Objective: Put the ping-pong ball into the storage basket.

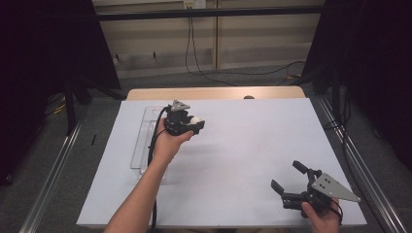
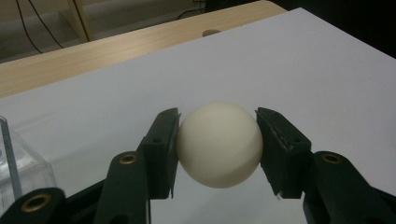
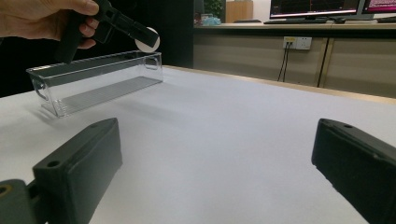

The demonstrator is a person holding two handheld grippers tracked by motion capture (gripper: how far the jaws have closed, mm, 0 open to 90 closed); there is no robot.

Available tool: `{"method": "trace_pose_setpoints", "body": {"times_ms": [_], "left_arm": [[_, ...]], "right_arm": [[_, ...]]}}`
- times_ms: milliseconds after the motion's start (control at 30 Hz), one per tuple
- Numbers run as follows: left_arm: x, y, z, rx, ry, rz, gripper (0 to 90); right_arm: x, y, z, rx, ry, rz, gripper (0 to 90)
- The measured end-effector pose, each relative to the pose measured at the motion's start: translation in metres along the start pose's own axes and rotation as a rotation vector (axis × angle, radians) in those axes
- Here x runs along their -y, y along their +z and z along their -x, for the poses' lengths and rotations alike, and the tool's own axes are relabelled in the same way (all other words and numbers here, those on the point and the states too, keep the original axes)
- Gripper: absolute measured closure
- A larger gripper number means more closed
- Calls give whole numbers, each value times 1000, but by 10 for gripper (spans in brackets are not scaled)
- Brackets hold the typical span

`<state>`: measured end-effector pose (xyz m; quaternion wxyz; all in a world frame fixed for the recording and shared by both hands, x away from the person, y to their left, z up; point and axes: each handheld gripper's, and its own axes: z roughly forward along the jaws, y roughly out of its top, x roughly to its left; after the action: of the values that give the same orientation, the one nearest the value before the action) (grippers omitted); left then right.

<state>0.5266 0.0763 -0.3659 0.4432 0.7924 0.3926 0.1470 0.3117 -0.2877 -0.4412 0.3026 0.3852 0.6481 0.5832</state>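
Black jaws of the left gripper (image 2: 217, 144) press on both sides of a white ball (image 2: 219, 144), held clear above the white sheet (image 2: 303, 70), just beside a clear plastic tray (image 3: 93, 81) that lies at the sheet's left. Right gripper (image 1: 291, 179), near the sheet's front right corner, has its jaws spread wide with nothing between them.

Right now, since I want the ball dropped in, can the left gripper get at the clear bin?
Probably yes: the left gripper, shut on the white ball, hangs beside the clear bin, whose top is open.
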Motion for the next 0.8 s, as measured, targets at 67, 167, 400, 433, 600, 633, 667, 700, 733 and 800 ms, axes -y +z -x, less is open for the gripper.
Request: {"method": "trace_pose_setpoints", "body": {"times_ms": [67,167,400,433,600,633,667,700,733,800], "left_arm": [[0,-1,-1,1,8,-4,511],[-1,-1,-1,0,11,-7,511],[-2,-4,-2,-12,10,-16,511],[-1,-3,-3,-2,10,-9,511],[-1,-6,-5,-17,2,-8,511],[-1,-6,-6,-9,0,-7,511],[-1,-7,-6,-16,1,-15,511],[-1,-7,-6,-15,3,-15,511],[-1,-7,-6,-14,8,-18,511],[-1,-7,-7,-13,9,-20,511]], "right_arm": [[0,0,0,1,2,-1,11],[0,0,0,1,2,0,11],[0,0,0,2,0,1,11],[0,0,0,2,0,1,11],[0,0,0,-1,1,-3,11],[0,0,0,1,2,-1,11],[0,0,0,2,2,0,11],[0,0,0,1,2,0,11],[0,0,0,2,2,0,11],[0,0,0,1,2,0,11]]}}
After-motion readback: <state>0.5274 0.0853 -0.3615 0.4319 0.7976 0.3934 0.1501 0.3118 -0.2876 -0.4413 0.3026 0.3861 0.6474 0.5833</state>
